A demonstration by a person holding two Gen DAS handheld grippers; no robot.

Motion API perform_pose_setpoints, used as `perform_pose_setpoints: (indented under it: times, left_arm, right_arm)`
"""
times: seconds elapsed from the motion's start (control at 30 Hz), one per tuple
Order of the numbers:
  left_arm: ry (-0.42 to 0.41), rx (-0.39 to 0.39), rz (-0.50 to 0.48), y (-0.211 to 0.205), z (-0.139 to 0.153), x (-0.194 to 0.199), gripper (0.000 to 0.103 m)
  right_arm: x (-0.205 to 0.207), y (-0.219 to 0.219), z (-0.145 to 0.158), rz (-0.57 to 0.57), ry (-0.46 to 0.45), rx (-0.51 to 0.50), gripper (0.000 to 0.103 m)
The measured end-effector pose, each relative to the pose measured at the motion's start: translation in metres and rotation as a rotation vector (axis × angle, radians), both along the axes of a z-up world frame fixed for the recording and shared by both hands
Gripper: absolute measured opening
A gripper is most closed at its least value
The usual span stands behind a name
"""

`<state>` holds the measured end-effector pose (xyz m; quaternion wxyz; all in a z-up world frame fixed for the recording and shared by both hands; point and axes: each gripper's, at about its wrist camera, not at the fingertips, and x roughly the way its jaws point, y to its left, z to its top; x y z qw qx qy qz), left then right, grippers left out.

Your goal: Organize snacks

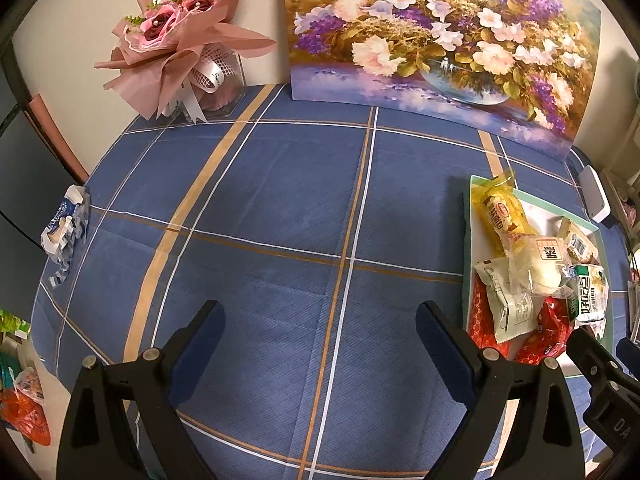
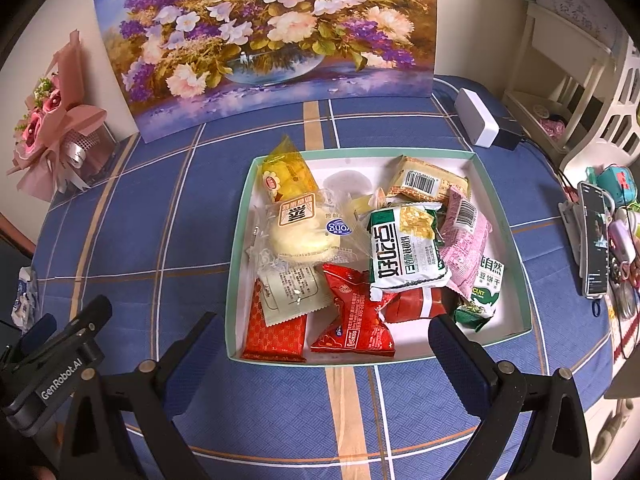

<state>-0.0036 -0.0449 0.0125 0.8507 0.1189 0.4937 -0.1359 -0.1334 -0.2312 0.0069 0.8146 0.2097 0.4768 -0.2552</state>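
Both my left gripper [image 1: 320, 324] and right gripper [image 2: 320, 336] hang spread, empty. Snacks [image 2: 352, 256] lie piled in the box [image 2: 502, 216]. Only the blue packet [image 1: 64, 224] sits far left; I should approach it low.

Table under blue plaid cloth [image 2: 280, 400]. Snack-filled tray [image 2: 502, 208] toward right edge. Painting [image 2: 272, 40] at back edge; bouquet [image 1: 180, 44] back-left corner; white box [image 2: 476, 118] back-right. Crumpled wrapper, possibly [image 1: 64, 224], left edge.

Snack packets [image 2: 360, 248] piled in tray [image 2: 500, 216] on table [image 2: 168, 216], painting [image 2: 272, 40] behind, bouquet [image 2: 52, 120] far left
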Motion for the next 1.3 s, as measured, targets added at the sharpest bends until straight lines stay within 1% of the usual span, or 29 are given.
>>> perform_pose_setpoints:
  times: [1.3]
  left_arm:
    - [0.017,0.015,-0.001,-0.0012,-0.0061,0.0011,0.096]
  right_arm:
    - [0.003,0.0029,-0.0029,-0.003,0.021,-0.007,0.103]
